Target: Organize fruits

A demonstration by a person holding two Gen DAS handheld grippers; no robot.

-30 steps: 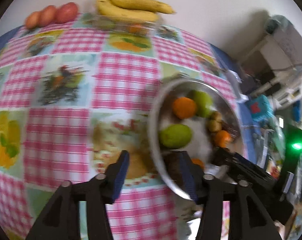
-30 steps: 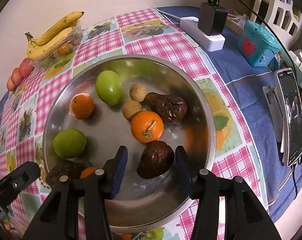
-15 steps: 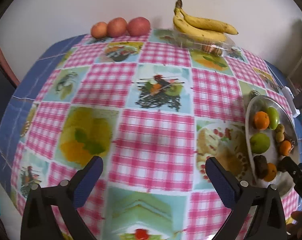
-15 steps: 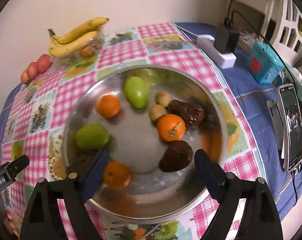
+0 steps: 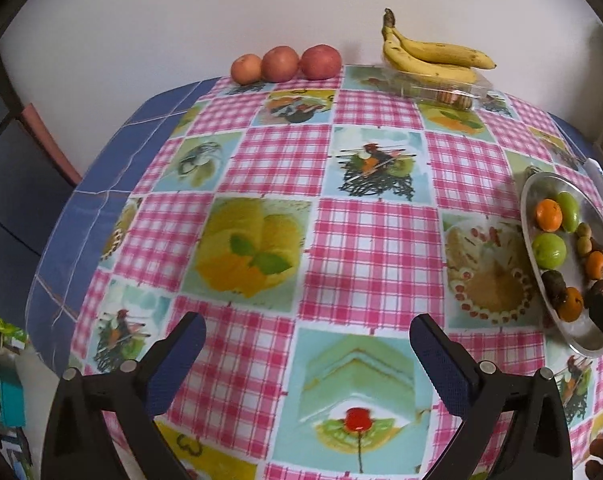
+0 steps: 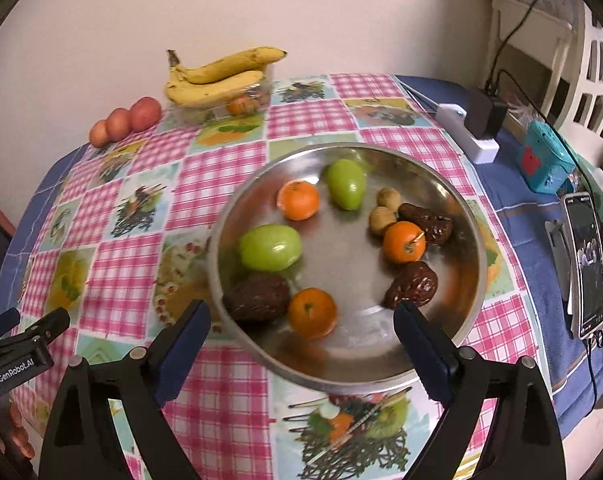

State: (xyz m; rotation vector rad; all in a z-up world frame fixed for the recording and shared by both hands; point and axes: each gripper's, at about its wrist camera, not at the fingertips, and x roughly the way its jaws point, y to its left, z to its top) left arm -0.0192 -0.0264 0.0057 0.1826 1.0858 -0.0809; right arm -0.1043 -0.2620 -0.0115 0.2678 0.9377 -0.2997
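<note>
The left gripper (image 5: 307, 354) hangs with its blue-padded fingers spread wide and nothing between them, above the pink-checked, fruit-printed tablecloth (image 5: 269, 160) near the table's front edge. The right gripper (image 6: 301, 336) is likewise spread and holds nothing, its pads on either side of the near rim of the round, shiny steel bowl (image 6: 453, 208) (whether they touch the rim is hard to tell).

The bowl sits toward the table's right edge. Inside lie two green oval fruits (image 6: 270, 247), three small oranges (image 6: 404, 241), two little tan round fruits (image 6: 382, 220) and three dark brown wrinkled fruits (image 6: 412, 290). One orange (image 6: 312, 312) rests just beside a brown fruit at the bowl's front.

Along the table's far edge, against the wall, three reddish round fruits (image 5: 285, 63) stand in a row, touching. To their right a yellow banana bunch (image 5: 429, 58) lies on top of a clear plastic box (image 5: 449, 94).

At the right edge of the table sit a white power strip (image 6: 465, 136) and a teal box (image 6: 545, 158).
</note>
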